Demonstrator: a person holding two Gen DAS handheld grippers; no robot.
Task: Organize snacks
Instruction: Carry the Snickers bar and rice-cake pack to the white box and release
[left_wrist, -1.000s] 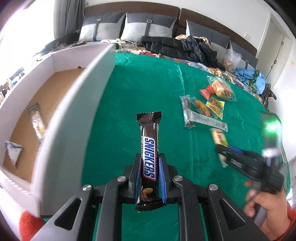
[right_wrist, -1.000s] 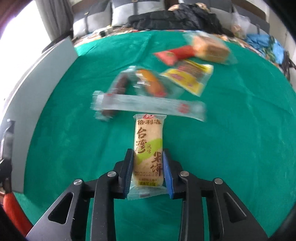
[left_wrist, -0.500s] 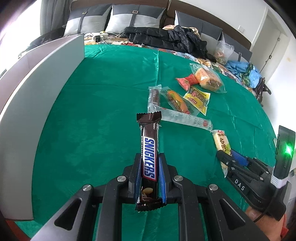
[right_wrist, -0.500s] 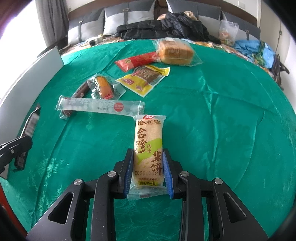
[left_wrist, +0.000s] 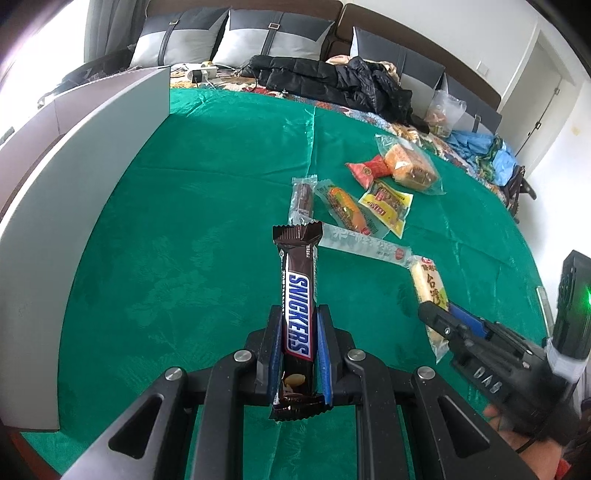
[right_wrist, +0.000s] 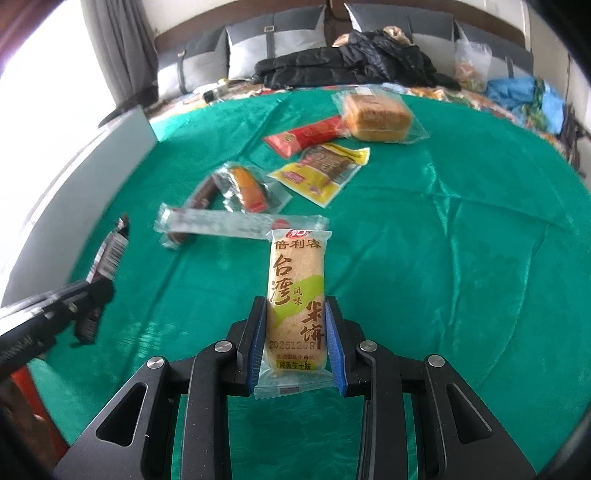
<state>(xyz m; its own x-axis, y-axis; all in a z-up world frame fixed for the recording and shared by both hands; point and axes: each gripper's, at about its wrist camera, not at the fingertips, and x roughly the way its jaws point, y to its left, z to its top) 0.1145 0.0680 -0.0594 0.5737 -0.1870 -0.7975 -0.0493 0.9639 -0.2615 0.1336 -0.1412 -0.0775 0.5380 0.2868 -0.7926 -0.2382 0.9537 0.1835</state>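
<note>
Snack packets (right_wrist: 317, 173) crowd the green cloth (right_wrist: 443, 240); box wall (left_wrist: 92, 206) seemingly left.

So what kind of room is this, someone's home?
Most likely a bedroom at home. A padded headboard with grey pillows runs along the back, a black jacket lies dumped on a patterned bedspread, and packaged snacks sit on a green cloth spread over the surface in front of them.

Box wall (left_wrist: 92, 177) sits left on the cloth (left_wrist: 207, 206), snack pile (left_wrist: 369, 199) to the right, pillows (left_wrist: 273, 40) way behind.
</note>
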